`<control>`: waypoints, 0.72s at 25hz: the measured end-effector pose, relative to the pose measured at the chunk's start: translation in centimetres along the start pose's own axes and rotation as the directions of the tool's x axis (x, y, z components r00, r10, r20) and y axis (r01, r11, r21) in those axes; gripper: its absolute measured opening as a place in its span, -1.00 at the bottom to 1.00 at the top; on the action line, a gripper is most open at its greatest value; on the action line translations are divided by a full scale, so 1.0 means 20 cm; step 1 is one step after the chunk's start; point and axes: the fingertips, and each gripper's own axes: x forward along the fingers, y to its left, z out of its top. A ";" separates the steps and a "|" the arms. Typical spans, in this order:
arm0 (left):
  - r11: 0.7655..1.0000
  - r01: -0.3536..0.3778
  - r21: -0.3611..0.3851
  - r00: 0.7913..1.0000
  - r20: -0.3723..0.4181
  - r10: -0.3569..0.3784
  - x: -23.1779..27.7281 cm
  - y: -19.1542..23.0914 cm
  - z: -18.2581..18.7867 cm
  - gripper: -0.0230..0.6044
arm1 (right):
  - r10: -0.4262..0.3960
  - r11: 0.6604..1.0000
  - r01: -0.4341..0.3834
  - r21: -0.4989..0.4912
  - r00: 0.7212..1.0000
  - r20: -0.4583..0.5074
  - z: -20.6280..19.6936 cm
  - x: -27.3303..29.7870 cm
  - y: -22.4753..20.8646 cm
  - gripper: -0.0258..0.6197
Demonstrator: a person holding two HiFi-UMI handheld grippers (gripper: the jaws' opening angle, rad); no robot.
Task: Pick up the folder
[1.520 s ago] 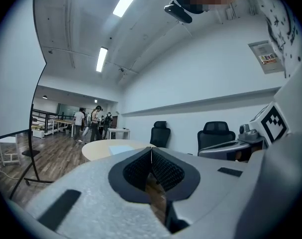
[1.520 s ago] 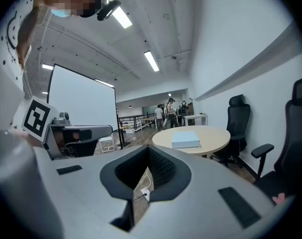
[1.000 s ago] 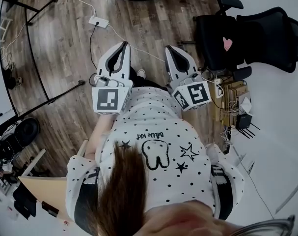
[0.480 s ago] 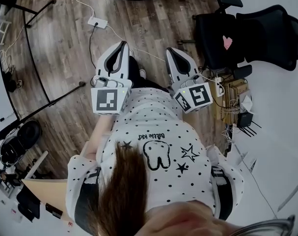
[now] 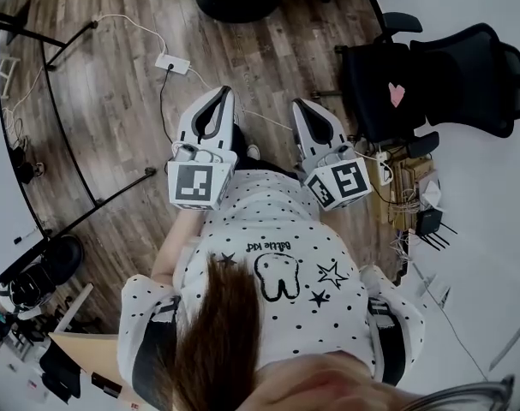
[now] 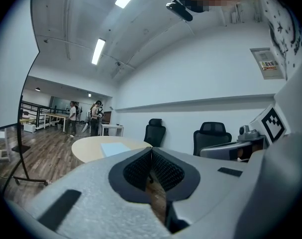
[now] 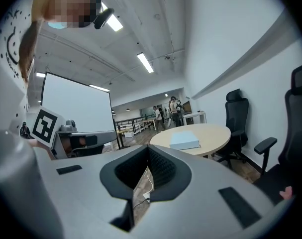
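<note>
Folder (image 7: 184, 140), one only, pale blue, flat and rectangular, lies on the single round beige table (image 7: 215, 133). It sits in from the rim on every side that shows and is well apart from both grippers. The left gripper (image 6: 151, 149) is clenched, its ribbed black pads pressed together with nothing between them. The right gripper (image 7: 148, 147) is likewise clenched and empty. The two are held side by side, near each other, pointing roughly level toward the table. Between them and the table's curved near edge lies open brown wood-plank floor (image 5: 114, 101), bare but for one white power strip (image 5: 172, 38) and its thin cables. Two black high-backed office chairs (image 6: 154, 132) stand along the white wall, to the right of the table in the left gripper view. A small group of people (image 6: 95, 117) stands far off beyond the table.
</note>
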 end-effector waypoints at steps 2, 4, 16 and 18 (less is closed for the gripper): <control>1.000 0.019 0.005 1.000 -0.004 -0.019 0.06 0.03 0.02 -0.87 | -0.005 1.000 0.005 0.009 1.000 -0.003 0.02 0.06 -0.03 -0.90; 0.999 0.032 0.010 0.999 -0.005 -0.032 0.12 0.08 0.04 -0.87 | -0.007 1.000 0.007 0.003 1.000 -0.008 0.04 0.13 -0.05 -0.90; 0.999 0.049 0.012 0.999 -0.010 -0.049 0.36 0.44 0.09 -0.87 | -0.008 1.000 0.008 0.010 1.000 0.005 0.14 0.58 -0.10 -0.90; 0.999 0.041 -0.004 0.999 -0.013 -0.041 0.38 0.49 0.09 -0.87 | -0.017 1.000 0.017 0.012 1.000 0.005 0.15 0.62 -0.11 -0.90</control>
